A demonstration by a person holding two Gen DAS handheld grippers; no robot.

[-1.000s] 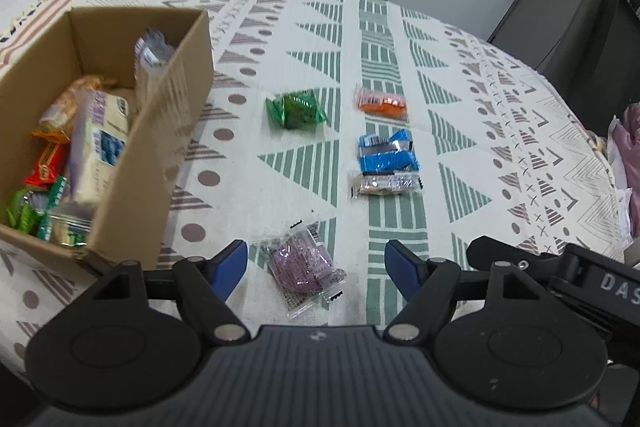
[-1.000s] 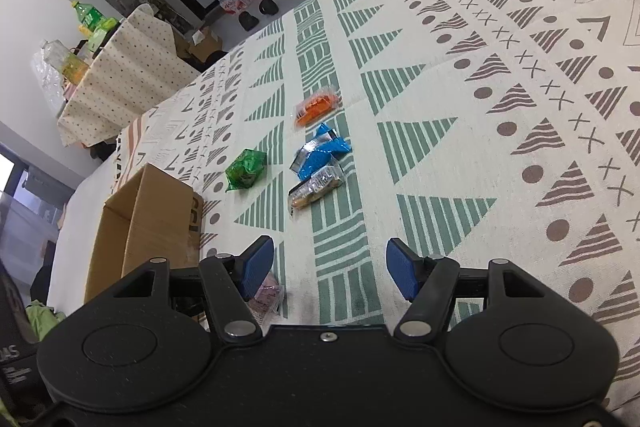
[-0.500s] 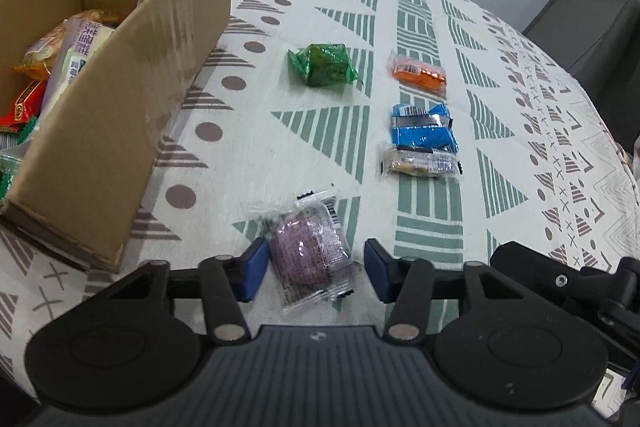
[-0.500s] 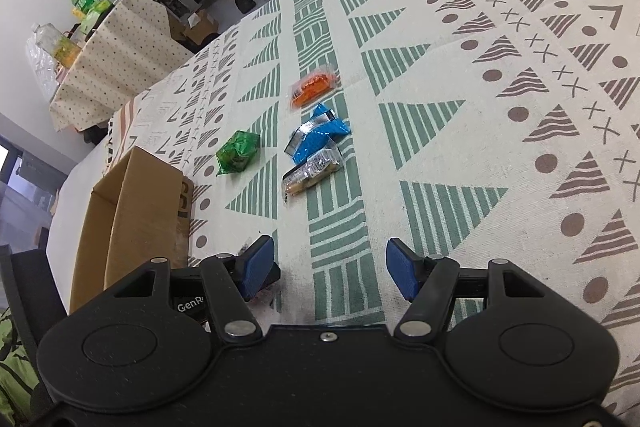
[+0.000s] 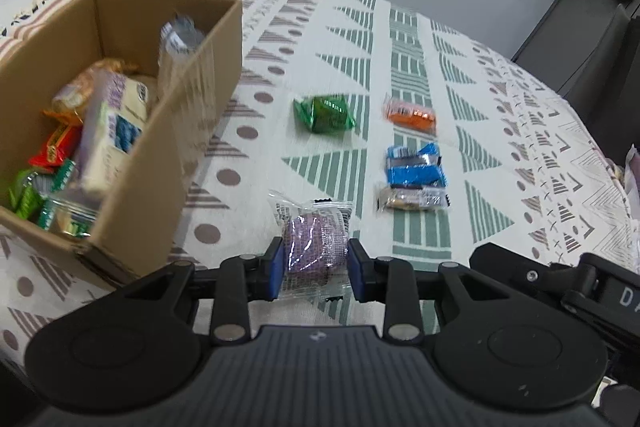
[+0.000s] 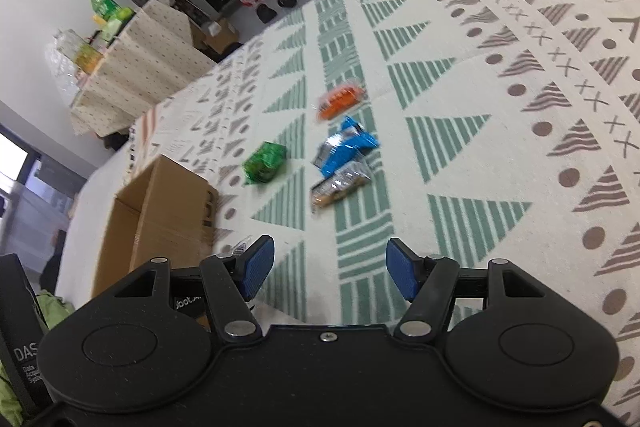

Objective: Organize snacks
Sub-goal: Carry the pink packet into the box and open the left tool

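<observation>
My left gripper [image 5: 315, 269] is shut on a clear-wrapped purple snack [image 5: 314, 243], held just above the cloth. To its left stands an open cardboard box [image 5: 188, 147] with several snacks inside. Loose on the patterned cloth lie a green packet [image 5: 324, 115], an orange packet [image 5: 412, 115], a blue packet [image 5: 416, 167] and a brown-and-silver bar [image 5: 412, 199]. My right gripper [image 6: 328, 271] hangs open over the cloth with nothing between its fingers; the green packet [image 6: 264, 163], orange packet [image 6: 340, 101], blue packet [image 6: 346, 151], bar [image 6: 340, 183] and box [image 6: 160, 215] lie ahead of it.
The right gripper's black body [image 5: 560, 287] sits close at the lower right of the left wrist view. A second draped table [image 6: 140, 67] with bottles stands beyond the far edge. Dark chairs [image 5: 600, 59] stand at the right.
My left gripper has closed on the purple snack and lifted it off the cloth, tilting back toward the box. My right gripper stays open and has barely shifted.
</observation>
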